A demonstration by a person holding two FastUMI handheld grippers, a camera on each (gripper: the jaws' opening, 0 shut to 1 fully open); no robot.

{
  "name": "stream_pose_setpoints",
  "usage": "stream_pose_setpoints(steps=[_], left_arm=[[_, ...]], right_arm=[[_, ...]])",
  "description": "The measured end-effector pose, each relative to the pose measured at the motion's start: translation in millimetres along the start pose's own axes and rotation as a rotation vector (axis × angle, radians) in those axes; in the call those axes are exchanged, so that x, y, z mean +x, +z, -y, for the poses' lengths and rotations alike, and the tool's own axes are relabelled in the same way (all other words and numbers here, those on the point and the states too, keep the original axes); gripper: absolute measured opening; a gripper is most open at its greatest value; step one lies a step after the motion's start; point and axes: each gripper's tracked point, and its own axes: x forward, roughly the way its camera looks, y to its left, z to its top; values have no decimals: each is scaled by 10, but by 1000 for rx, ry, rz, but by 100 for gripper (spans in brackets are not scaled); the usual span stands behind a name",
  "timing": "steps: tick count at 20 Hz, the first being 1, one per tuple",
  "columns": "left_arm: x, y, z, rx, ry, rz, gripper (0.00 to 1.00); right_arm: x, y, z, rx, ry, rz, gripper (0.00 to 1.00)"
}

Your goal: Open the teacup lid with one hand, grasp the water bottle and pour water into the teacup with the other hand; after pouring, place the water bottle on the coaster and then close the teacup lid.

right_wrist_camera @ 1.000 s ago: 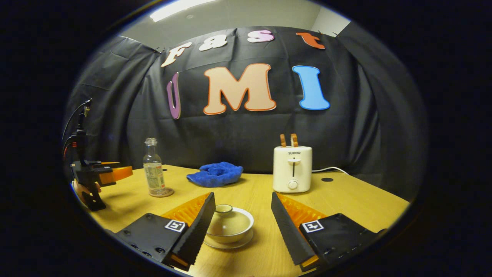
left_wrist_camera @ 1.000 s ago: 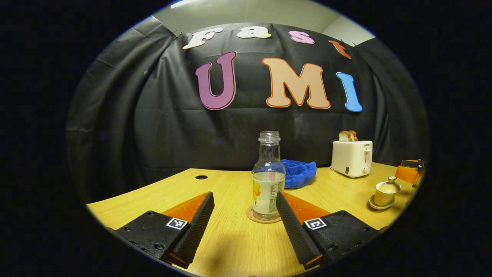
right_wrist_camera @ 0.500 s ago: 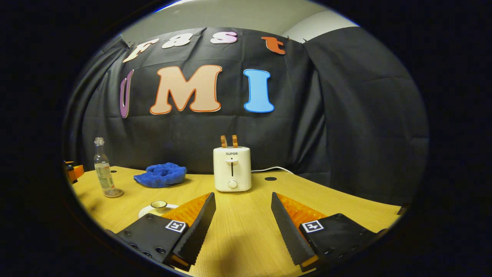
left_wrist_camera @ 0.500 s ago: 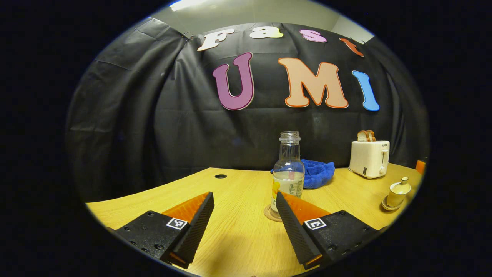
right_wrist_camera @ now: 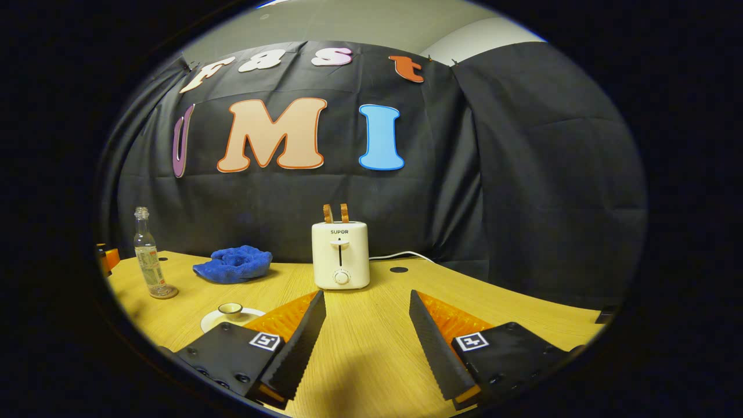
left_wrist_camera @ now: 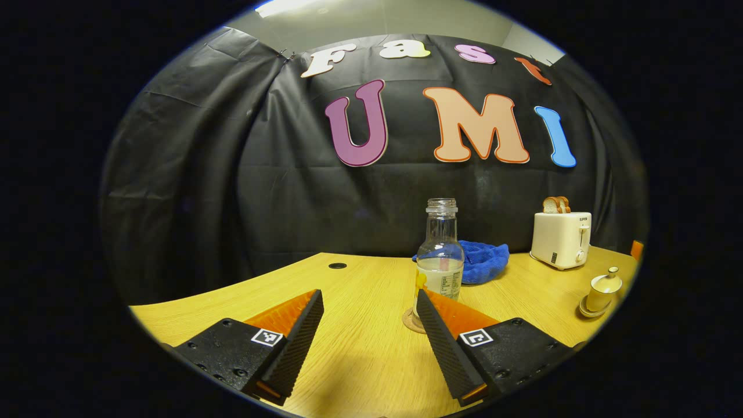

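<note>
Left gripper view: the left tongs [left_wrist_camera: 367, 342] stand wide open over the wooden bench [left_wrist_camera: 360, 366], holding nothing. Just past the right-hand finger [left_wrist_camera: 444, 342] stands the uncapped water bottle [left_wrist_camera: 439, 255], upright on a round coaster [left_wrist_camera: 410, 320] whose edge shows beside that finger. The bottle is partly filled, and its label carries small print too fine to read. Behind the bottle lies a crumpled blue cloth [left_wrist_camera: 484, 261]. Right of the bottle, near the bench's edge, the lidded teacup [left_wrist_camera: 603, 284] sits on its saucer [left_wrist_camera: 586, 312], lid knob on top. Farther back, right of the cloth, stands a cream toaster [left_wrist_camera: 562, 239] with two slices of bread [left_wrist_camera: 556, 204] raised; its brand mark is too small to read here.

Right gripper view: the right tongs [right_wrist_camera: 367, 342] also gape wide and empty above the bench [right_wrist_camera: 371, 348]. Left of the left-hand finger [right_wrist_camera: 293, 348], the teacup's lid [right_wrist_camera: 230, 308] and saucer [right_wrist_camera: 210, 319] peek out beside the gripper body. Beyond the tongs stands the toaster [right_wrist_camera: 341, 254], marked "SUPOR" on its front, with a lever, a dial and a white cord [right_wrist_camera: 400, 255] trailing to its right. Left of the toaster lie the blue cloth [right_wrist_camera: 233, 263] and, farther left, the water bottle [right_wrist_camera: 147, 252] on its coaster [right_wrist_camera: 163, 293].
</note>
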Motion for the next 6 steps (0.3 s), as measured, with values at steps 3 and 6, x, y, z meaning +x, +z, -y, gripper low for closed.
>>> stream_pose_setpoints(steps=[3, 6], left_arm=[[19, -3, 5, 1, -6, 3, 94], [21, -7, 12, 1, -7, 2, 94]], right_arm=[[-2, -3, -1, 0, 0, 0, 89], [2, -4, 2, 0, 1, 0, 89]])
